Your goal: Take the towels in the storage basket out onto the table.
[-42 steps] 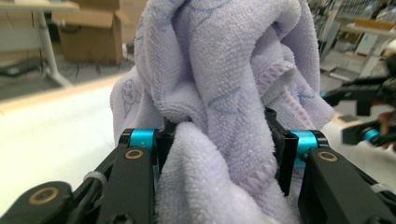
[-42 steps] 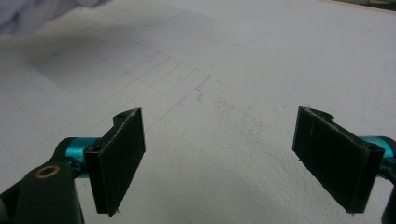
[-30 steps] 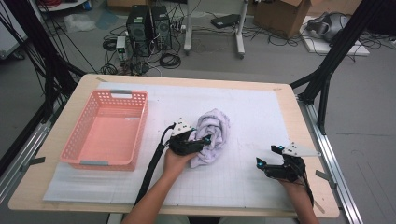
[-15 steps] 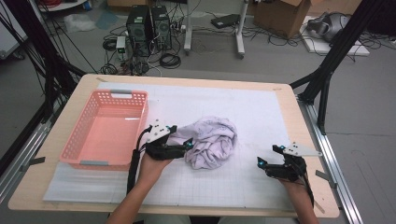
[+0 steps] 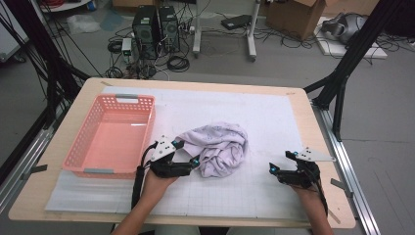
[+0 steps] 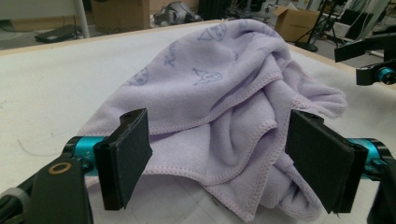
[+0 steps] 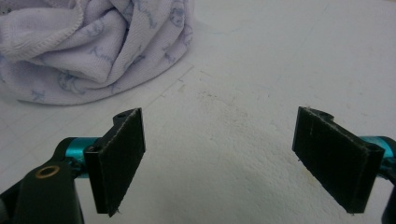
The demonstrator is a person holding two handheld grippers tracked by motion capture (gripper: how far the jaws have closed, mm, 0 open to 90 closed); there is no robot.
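High view: left gripper (image 5: 194, 162) jaws just opened wide, empty, touching lilac towel (image 5: 220, 147) bunched mid-table beside pink basket (image 5: 78, 155); right gripper (image 5: 272, 169) open, empty; pinch hem, not bulk.

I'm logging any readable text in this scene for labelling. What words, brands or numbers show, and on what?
Towel: faint blue printed motifs with script-like marks, too blurred to read.
Basket, mat, cardboard box: no legible text.
Nothing here can be quoted.

Towel (image 5: 218, 149) mid-table (image 5: 293, 105), basket (image 5: 111, 137) left of it, hand-held grippers flanking.
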